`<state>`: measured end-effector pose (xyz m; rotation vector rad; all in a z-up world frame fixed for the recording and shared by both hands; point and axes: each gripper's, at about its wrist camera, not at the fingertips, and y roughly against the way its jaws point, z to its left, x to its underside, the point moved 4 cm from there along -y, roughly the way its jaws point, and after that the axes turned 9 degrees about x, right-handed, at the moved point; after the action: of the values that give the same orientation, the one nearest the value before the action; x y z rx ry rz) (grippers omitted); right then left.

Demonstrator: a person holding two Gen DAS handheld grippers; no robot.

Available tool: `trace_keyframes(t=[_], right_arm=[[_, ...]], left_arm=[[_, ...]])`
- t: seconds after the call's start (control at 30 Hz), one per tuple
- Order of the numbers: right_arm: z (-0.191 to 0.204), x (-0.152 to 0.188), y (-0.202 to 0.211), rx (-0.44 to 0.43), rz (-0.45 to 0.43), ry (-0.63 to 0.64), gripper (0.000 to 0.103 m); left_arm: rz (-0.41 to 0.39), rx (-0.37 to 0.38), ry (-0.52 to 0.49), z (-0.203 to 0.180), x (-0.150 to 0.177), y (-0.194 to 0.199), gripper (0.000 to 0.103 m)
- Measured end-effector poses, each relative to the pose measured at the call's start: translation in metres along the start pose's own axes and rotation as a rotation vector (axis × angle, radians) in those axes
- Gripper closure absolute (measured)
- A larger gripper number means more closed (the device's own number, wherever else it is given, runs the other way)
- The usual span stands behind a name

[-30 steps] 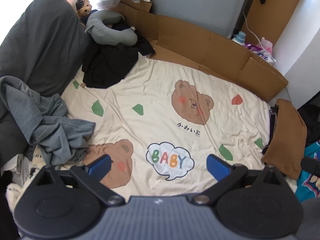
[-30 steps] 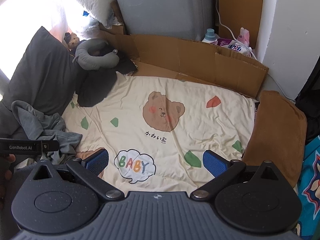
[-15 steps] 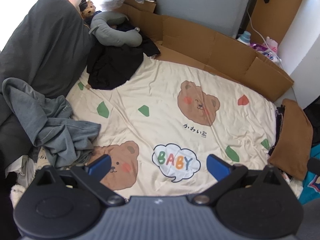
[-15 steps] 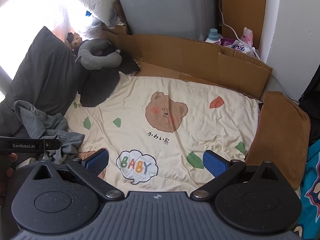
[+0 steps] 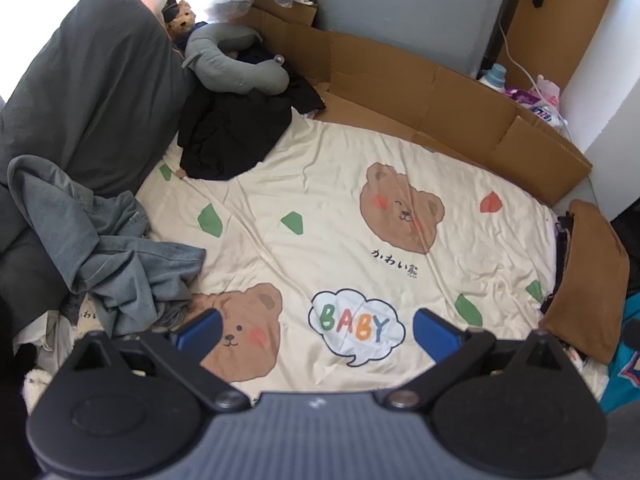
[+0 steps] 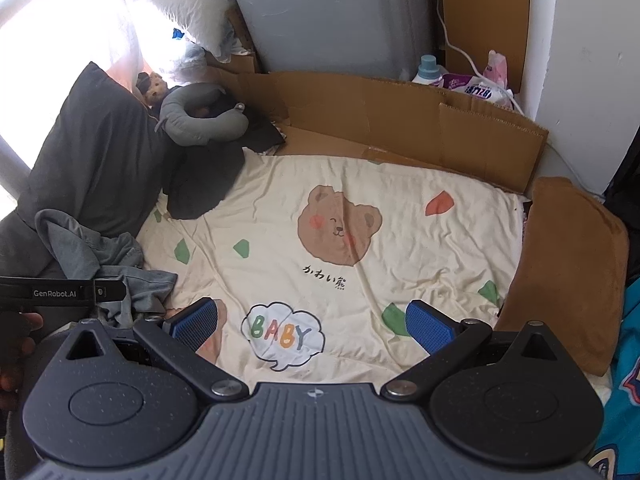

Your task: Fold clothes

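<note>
A crumpled grey garment (image 5: 108, 252) (image 6: 100, 256) lies in a heap at the left edge of the cream bear-print bedsheet (image 5: 340, 216) (image 6: 360, 248). Farther back, a black garment (image 5: 236, 132) (image 6: 204, 176) is bunched near the sheet's far left corner. My left gripper (image 5: 318, 330) hovers open above the sheet's near part, its left blue pad just right of the grey heap. My right gripper (image 6: 312, 322) is also open over the "BABY" print, holding nothing. The left gripper's body (image 6: 60, 292) shows at the left edge of the right wrist view.
A dark grey pillow (image 5: 88, 92) leans at the left, with a grey neck pillow (image 5: 236, 64) and small teddy (image 5: 180, 20) behind it. Cardboard sheets (image 5: 420, 92) line the far side. A brown cushion (image 5: 588, 280) borders the right edge. Bottles and packets (image 6: 460, 80) stand at the back right.
Both grippers have drifted slightly back and left over the sheet, so the scene has shifted right and down in the views. Both stay open. No garment has moved.
</note>
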<state>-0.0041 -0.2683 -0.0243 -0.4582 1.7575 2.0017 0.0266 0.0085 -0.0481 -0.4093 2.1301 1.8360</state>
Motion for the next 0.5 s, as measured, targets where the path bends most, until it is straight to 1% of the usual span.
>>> trace_keyframes(t=[0.2,0.33,0.5], right_arm=[[0.0002,0.0007,-0.0030,-0.012,0.020,-0.001,0.000],[-0.0023,0.0006,-0.0015,-0.015,0.009,-0.009,0.000],[-0.0032,-0.0001,-0.0009,-0.014,0.004,-0.014,0.000]], left_arm=[[0.000,0.039,0.030,0.0018,0.0035,0.0001,0.001],[-0.008,0.030,0.040,0.0053,0.0017,0.0009,0.001],[0.000,0.043,0.052,0.0091,0.0008,-0.0004,0.001]])
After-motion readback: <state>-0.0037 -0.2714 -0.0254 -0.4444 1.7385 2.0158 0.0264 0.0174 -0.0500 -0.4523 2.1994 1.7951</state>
